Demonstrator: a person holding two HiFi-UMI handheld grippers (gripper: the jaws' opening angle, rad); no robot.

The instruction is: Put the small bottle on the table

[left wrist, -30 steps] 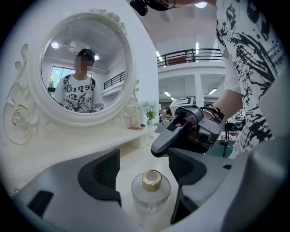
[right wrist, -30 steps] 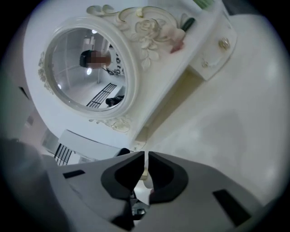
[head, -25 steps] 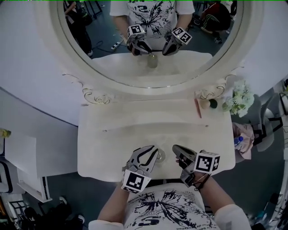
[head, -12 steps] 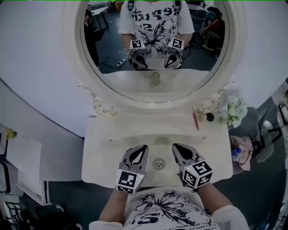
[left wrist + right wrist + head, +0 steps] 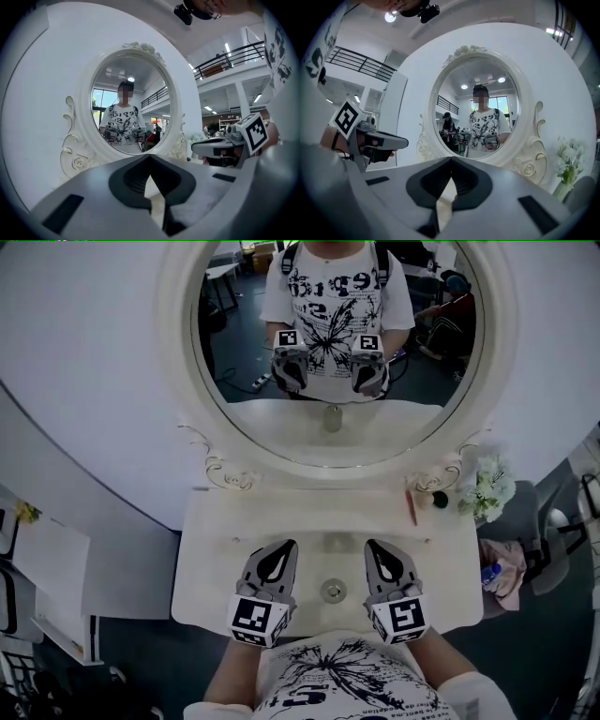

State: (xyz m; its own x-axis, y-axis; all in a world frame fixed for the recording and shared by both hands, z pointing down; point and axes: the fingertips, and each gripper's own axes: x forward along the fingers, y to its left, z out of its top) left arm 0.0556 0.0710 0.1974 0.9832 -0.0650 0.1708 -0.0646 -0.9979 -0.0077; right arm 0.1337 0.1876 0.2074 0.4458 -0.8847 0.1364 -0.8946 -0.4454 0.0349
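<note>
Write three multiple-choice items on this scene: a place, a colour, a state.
1. The small bottle stands: A) on the table between the left gripper and right gripper; B) at the table's far-left edge; C) in a gripper's jaws.
2. The table is: A) black; B) cream-white; C) red.
3. The left gripper's jaws are: A) wide open; B) shut on the bottle; C) shut, empty.
1A: the head view shows it between them. 2B: its top is pale. 3C: the left gripper view shows them together, nothing held.

Small bottle (image 5: 333,592) upright on table (image 5: 216,554)
</note>
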